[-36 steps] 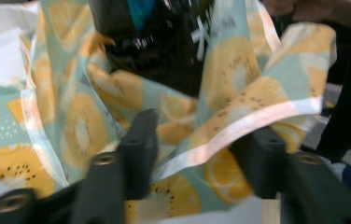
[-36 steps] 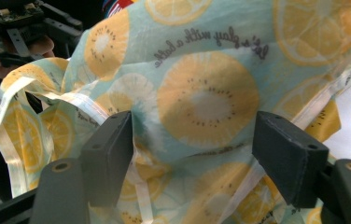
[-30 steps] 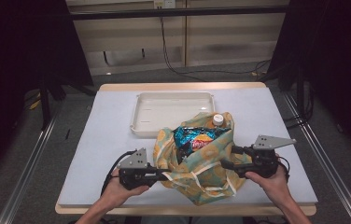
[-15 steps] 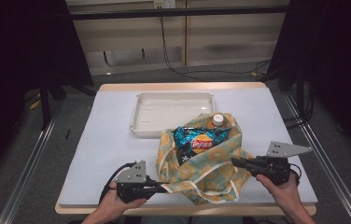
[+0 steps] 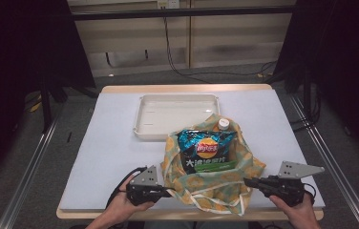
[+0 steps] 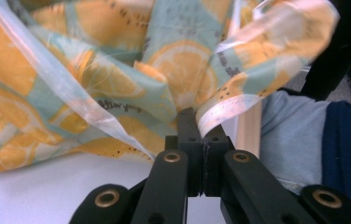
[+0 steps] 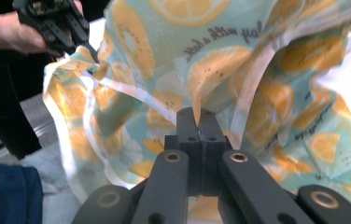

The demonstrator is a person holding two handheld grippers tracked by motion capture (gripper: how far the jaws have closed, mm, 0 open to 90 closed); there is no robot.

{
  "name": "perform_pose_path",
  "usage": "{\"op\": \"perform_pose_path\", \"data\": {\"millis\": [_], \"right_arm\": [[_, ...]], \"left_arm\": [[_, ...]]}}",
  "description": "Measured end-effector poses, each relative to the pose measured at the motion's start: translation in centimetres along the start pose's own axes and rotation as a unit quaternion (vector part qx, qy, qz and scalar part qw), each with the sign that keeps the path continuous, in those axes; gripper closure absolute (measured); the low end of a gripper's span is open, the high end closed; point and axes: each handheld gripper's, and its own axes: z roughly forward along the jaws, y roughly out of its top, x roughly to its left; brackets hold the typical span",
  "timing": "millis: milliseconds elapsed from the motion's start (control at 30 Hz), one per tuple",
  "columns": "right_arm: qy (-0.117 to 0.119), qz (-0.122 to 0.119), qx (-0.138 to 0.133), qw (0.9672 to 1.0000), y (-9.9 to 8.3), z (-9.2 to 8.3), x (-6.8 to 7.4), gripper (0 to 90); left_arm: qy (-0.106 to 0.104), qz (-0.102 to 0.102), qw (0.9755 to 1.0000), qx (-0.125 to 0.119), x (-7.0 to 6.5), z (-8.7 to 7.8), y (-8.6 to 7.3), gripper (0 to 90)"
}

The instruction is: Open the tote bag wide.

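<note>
The person is spreading the mouth of a lemon-printed teal and yellow fabric tote bag (image 5: 216,183) with 2 hand-held grippers, and this looks like the opening step before something is taken out or put in. The left gripper (image 6: 197,116) is clamped shut on the bag's white-edged rim right at its jaw tips, and the right gripper (image 7: 198,116) is pinching the opposite fabric edge the same way. Between them the bag is sitting on the white table (image 5: 110,143), holding 1 dark blue crinkly chip packet (image 5: 207,152) upright, with a white-capped bottle (image 5: 223,124) behind it. Beyond the bag, farther from both grippers, a shallow cream rectangular plastic tray (image 5: 142,130) is lying empty. The next move probably calls for keeping both pinches firm while pulling the rim apart.
</note>
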Motion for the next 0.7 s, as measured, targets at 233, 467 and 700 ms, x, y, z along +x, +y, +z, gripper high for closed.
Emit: {"op": "perform_pose_path", "data": {"millis": [233, 467, 700], "right_arm": [[-0.009, 0.006, 0.038, 0.9992, -1.1, 0.8, -1.2, 90.0], [-0.022, 0.013, 0.097, 0.9950, -1.9, 2.1, -1.9, 90.0], [-0.033, 0.002, 0.107, 0.9937, -2.0, 2.4, -1.9, 80.9]], "left_arm": [[0.004, -0.010, 0.9999, 0.002, 0.5, 0.6, -0.2, 89.7], [0.004, -0.005, 0.9998, 0.017, 0.5, 1.4, -0.3, 89.3], [0.014, -0.007, 0.9996, 0.022, 0.7, 1.2, -0.5, 81.2]]}}
